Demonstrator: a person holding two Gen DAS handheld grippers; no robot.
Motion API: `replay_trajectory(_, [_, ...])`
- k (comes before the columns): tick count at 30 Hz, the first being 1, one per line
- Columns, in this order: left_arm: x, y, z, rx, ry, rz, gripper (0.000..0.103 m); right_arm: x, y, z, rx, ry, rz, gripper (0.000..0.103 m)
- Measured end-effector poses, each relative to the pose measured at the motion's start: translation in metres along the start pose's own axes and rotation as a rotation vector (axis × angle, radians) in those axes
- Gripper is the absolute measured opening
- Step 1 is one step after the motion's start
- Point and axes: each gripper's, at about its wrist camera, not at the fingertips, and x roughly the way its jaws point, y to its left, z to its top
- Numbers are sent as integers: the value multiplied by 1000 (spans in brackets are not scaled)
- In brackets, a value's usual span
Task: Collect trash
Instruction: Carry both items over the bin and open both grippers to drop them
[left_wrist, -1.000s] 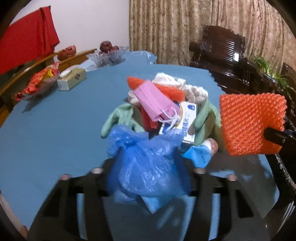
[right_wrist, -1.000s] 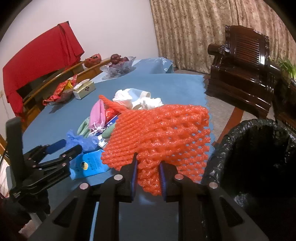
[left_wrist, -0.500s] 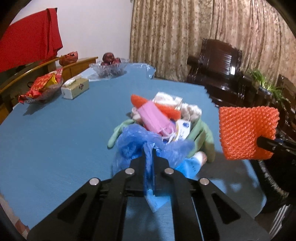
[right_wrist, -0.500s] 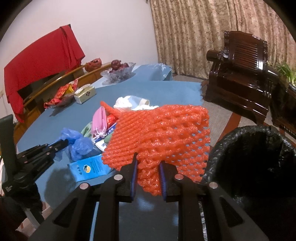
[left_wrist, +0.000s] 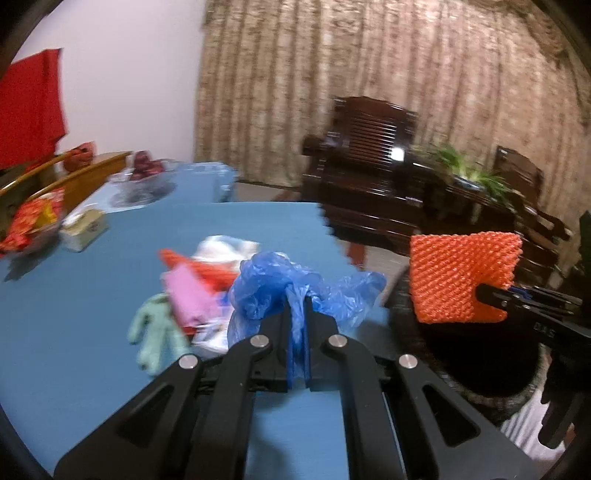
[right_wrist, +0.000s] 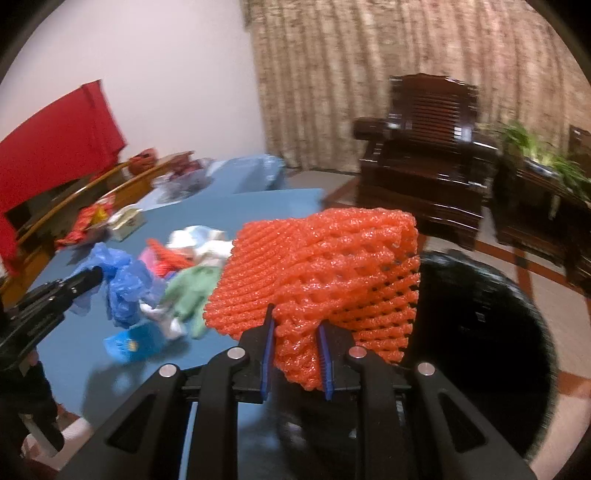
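- two tools in view: the left tool (left_wrist: 295, 314) is clamped on a blue bag (left_wrist: 288, 284), the right tool (right_wrist: 295, 325) is clamped on an orange net (right_wrist: 321, 266).
- one blue bag: thin crumpled plastic, bunched between the left tool's fingers and held up off the bench (left_wrist: 74, 280), puffing out on both sides above the fingertips.
- one held orange net: foam mesh, roughly square, open diamond weave, gripped at its lower edge; it hangs over the near rim of the bin (right_wrist: 487, 332).
- one bin: lined with a black bag, just beside the bench edge, to the right of the trash pile.
- pile left on the blue bench, blurred by motion: one pink mask (left_wrist: 188, 291), one pale green glove (left_wrist: 155, 328), a second orange net piece (right_wrist: 166, 256), some white crumpled stuff (right_wrist: 199, 238), one blue packet (right_wrist: 129, 343) lying nearest the bench edge.
- far side of the bench: one tissue box (left_wrist: 83, 229), one glass bowl (left_wrist: 142, 184) with dark fruit, one red snack bag (left_wrist: 33, 221).
- behind: one red cloth (right_wrist: 55, 140) on the wall side, one dark wooden armchair (right_wrist: 424, 147), patterned curtain (left_wrist: 369, 74), one green plant (right_wrist: 546, 158).
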Motion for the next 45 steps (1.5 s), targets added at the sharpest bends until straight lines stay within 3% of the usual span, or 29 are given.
replay_trajectory(10, [40,-108,-3,121,48,-236,3,-32,-80,-30,93,30,-188,20])
replay_trajectory(14, [58,-139,-6,159,65,-283,3,-37,-100,-39,126,47,-226,20])
replay_trajectory(19, [76,-163,-9,174,103,-325,7,-35,-113,-41,130,75,-249,32])
replay_trajectory(20, [78,-165,-10,173,109,-323,17,-34,-112,-40,128,79,-255,37])
replay_trajectory(21, [80,-165,-9,167,112,-325,32,-33,-113,-40,126,81,-260,43])
replay_trajectory(22, [80,-163,-8,159,110,-327,37,-33,-114,-41,127,83,-265,48])
replay_trajectory(24, [75,-161,-9,156,103,-319,45,-34,-112,-44,127,85,-272,62])
replay_trajectory(29, [69,-141,-8,147,92,-269,58,-35,-109,-44,123,79,-281,72])
replay_trajectory(35, [55,-101,-8,117,67,-165,76,-36,-94,-38,113,27,-258,96])
replay_trajectory(39, [42,-66,-10,86,47,-76,83,-32,-74,-31,118,-10,-206,97])
replay_trajectory(45, [29,-8,-19,44,45,60,84,-16,-32,-18,82,-48,-126,97])
